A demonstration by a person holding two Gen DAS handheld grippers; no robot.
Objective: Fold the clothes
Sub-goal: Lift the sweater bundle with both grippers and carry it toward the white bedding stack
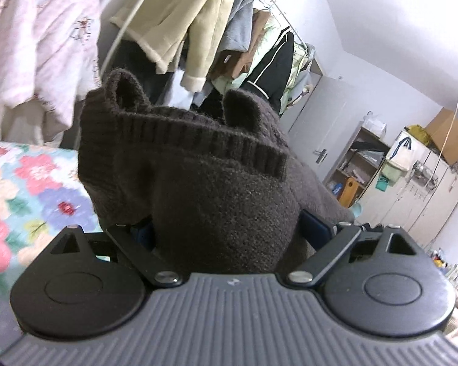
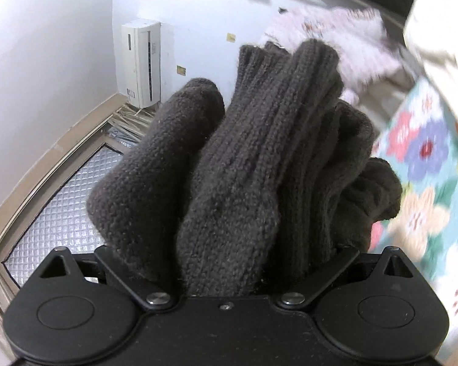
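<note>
Between both fingers (image 1: 316,224): dark knit sweater (image 1: 198,189).

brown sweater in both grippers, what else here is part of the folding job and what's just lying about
Part of the job:
- dark brown knit sweater, bunched in both grippers
- left gripper, shut on it
- right gripper, shut on it
- floral bedspread, the likely folding surface

Just around:
- hanging cream jacket
- pink quilt
- cardboard box
- white air conditioner
</note>
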